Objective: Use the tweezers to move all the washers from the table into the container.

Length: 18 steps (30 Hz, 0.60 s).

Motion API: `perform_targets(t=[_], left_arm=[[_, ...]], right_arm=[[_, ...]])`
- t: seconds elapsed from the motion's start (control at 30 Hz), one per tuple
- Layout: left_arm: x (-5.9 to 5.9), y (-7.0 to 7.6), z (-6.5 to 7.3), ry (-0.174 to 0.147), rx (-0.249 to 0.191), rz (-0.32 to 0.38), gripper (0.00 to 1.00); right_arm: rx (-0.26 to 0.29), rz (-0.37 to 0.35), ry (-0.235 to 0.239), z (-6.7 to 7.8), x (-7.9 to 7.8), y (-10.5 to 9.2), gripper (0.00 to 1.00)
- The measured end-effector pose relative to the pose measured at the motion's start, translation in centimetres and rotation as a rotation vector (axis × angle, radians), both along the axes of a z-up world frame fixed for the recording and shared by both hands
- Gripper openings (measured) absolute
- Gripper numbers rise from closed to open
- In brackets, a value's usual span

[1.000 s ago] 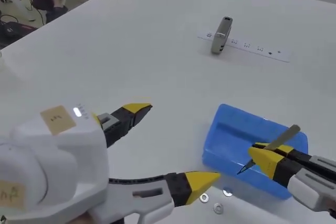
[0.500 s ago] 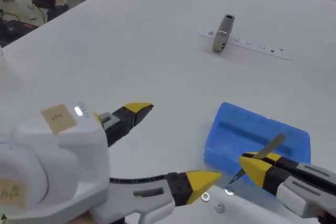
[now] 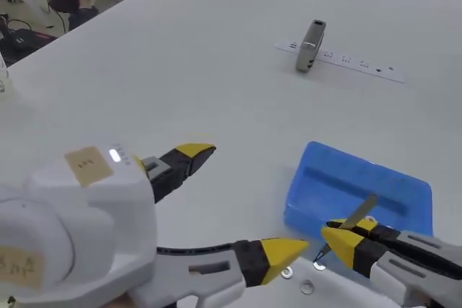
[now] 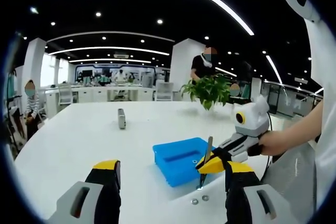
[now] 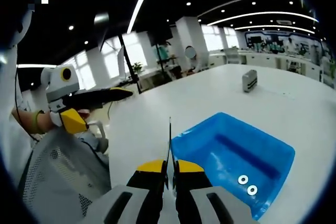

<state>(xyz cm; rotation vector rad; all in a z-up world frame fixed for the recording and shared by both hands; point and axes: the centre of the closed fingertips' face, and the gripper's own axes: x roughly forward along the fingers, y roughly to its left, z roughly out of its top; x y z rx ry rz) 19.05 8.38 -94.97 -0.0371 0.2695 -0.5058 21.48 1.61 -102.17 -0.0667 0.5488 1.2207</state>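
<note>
Right claw [image 3: 330,234] clamped tight on tweezers [image 3: 359,210]. The tweezers' tip points down at the near wall of the container [image 3: 361,174], low over the counter [image 3: 180,70]. Three washers [image 3: 287,273] lie on the counter just in front of the container, one near the tip. Two more lie inside the container. Left claw [image 3: 256,198] gapes wide, empty, beside the container.

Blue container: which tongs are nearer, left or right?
Right. The right tongs, shut on the tweezers, sit at the container's near edge; the open left tongs hang off to its left.
</note>
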Motion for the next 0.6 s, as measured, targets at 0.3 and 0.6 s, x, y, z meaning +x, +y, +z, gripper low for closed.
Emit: perform_targets(t=[0.3, 0.6], left_arm=[[-0.04, -0.10, -0.07, 0.004, 0.002, -0.006, 0.83], [-0.05, -0.12, -0.08, 0.004, 0.005, -0.007, 0.83]], right_arm=[[-0.026, 0.009, -0.031, -0.57, 0.07, -0.06, 0.04], [-0.044, 0.026, -0.051, -0.98, -0.13, -0.15, 0.04]])
